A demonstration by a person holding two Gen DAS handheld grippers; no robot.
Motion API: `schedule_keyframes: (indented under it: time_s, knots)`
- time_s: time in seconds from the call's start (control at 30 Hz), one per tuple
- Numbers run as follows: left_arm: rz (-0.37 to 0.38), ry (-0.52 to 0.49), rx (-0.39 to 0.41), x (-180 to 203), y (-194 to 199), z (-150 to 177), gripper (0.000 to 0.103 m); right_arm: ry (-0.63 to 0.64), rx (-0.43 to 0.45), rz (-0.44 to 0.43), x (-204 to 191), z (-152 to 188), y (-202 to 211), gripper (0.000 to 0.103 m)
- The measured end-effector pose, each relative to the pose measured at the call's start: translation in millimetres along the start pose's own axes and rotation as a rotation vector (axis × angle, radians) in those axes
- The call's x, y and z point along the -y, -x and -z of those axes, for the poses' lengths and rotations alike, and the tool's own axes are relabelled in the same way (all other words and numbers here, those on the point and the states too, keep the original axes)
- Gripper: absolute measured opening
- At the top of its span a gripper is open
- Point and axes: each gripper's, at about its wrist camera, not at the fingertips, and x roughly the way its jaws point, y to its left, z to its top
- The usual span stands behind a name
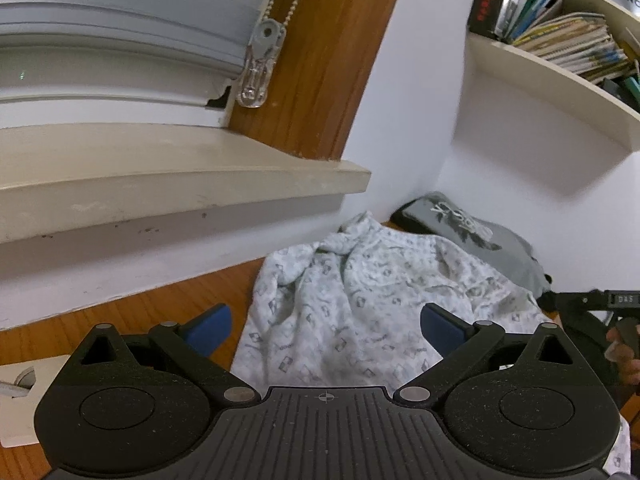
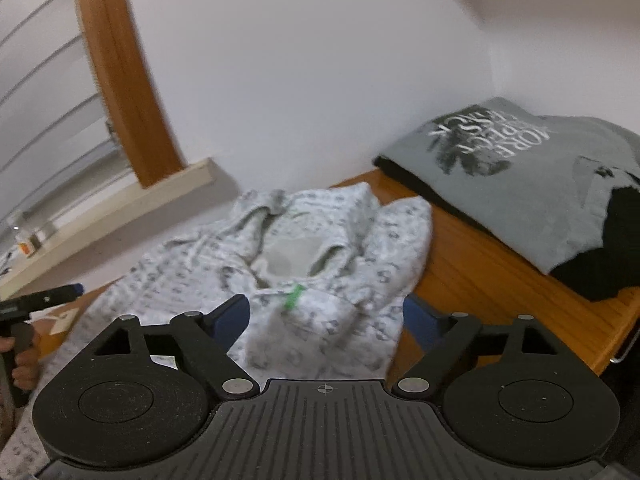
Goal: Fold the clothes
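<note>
A white patterned garment [image 1: 360,300] lies crumpled on the wooden table [image 1: 140,316], its collar end bunched toward the wall. My left gripper [image 1: 326,326] hovers open above its near part, blue pads [image 1: 212,328] wide apart with nothing between them. In the right wrist view the same garment [image 2: 304,256] shows a green tag near its neck opening. My right gripper [image 2: 326,318] is open over the garment's near edge, holding nothing. A grey printed T-shirt [image 2: 520,176] lies folded on a dark garment at the back right.
A window sill [image 1: 180,180] and wooden frame [image 1: 324,60] rise at the left behind the table. A shelf with books [image 1: 560,40] hangs on the right wall. A white object [image 1: 20,388] sits at the table's left edge. The table edge [image 2: 600,344] runs at the right.
</note>
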Motion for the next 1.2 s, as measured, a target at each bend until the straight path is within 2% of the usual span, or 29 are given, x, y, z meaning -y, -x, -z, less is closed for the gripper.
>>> schedule_keyframes:
  time_s: [0.07, 0.13, 0.23, 0.4, 0.47, 0.57, 0.6, 0.63, 0.7, 0.73, 0.83, 0.93, 1.1, 1.17, 1.2]
  knots:
    - [0.0, -0.012, -0.003, 3.2, 0.0, 0.1, 0.101, -0.003, -0.013, 0.023, 4.4, 3.3, -0.1, 0.066]
    - [0.0, -0.025, -0.006, 6.4, -0.1, 0.2, 0.101, -0.006, -0.025, 0.045, 9.0, 6.7, 0.0, 0.044]
    - [0.001, -0.044, -0.01, 11.1, -0.1, 0.3, 0.101, -0.006, -0.038, 0.052, 17.2, 12.4, 2.2, 0.034]
    - [0.015, -0.074, 0.003, 25.3, 6.8, -3.5, 0.1, 0.001, -0.049, 0.049, 24.6, 19.7, 0.0, 0.034]
    - [0.02, -0.083, -0.022, 37.6, 5.7, -6.7, 0.1, 0.047, -0.057, 0.069, 23.2, 22.8, -2.2, 0.034]
    - [0.012, -0.167, -0.074, 68.8, -2.3, -8.0, 0.093, 0.097, -0.067, 0.061, 22.9, 28.1, -4.1, 0.034]
    - [0.016, -0.183, -0.097, 79.1, -6.8, -8.9, 0.088, 0.108, -0.07, 0.055, 23.1, 30.0, -4.6, 0.034]
    - [0.031, -0.191, -0.115, 88.8, -11.2, -9.7, 0.075, 0.119, -0.07, 0.053, 23.1, 31.8, -4.8, 0.034]
    - [0.075, -0.187, -0.153, 106.3, -20.8, -10.7, 0.064, 0.136, -0.068, 0.042, 23.3, 34.8, -3.6, 0.034]
    - [0.094, -0.191, -0.166, 117.6, -26.3, -10.2, 0.061, 0.142, -0.067, 0.034, 23.5, 36.1, -2.5, 0.034]
    - [0.149, -0.204, -0.205, 151.6, -42.9, -8.7, 0.062, 0.162, -0.062, 0.011, 23.9, 40.2, 3.5, 0.035]
    - [0.149, -0.251, -0.242, 187.1, -59.6, 1.5, 0.072, 0.18, -0.054, -0.006, 25.6, 45.7, 12.1, 0.034]
    - [0.156, -0.317, -0.33, 228.0, -87.4, 28.9, 0.074, 0.158, -0.048, -0.048, 33.1, 54.7, 21.9, 0.035]
    - [0.145, -0.342, -0.339, 232.8, -90.1, 37.0, 0.064, 0.157, -0.051, -0.059, 32.6, 57.1, 21.9, 0.035]
    - [0.141, -0.356, -0.343, 233.1, -91.3, 39.4, 0.044, 0.164, -0.052, -0.063, 31.0, 57.9, 21.5, 0.036]
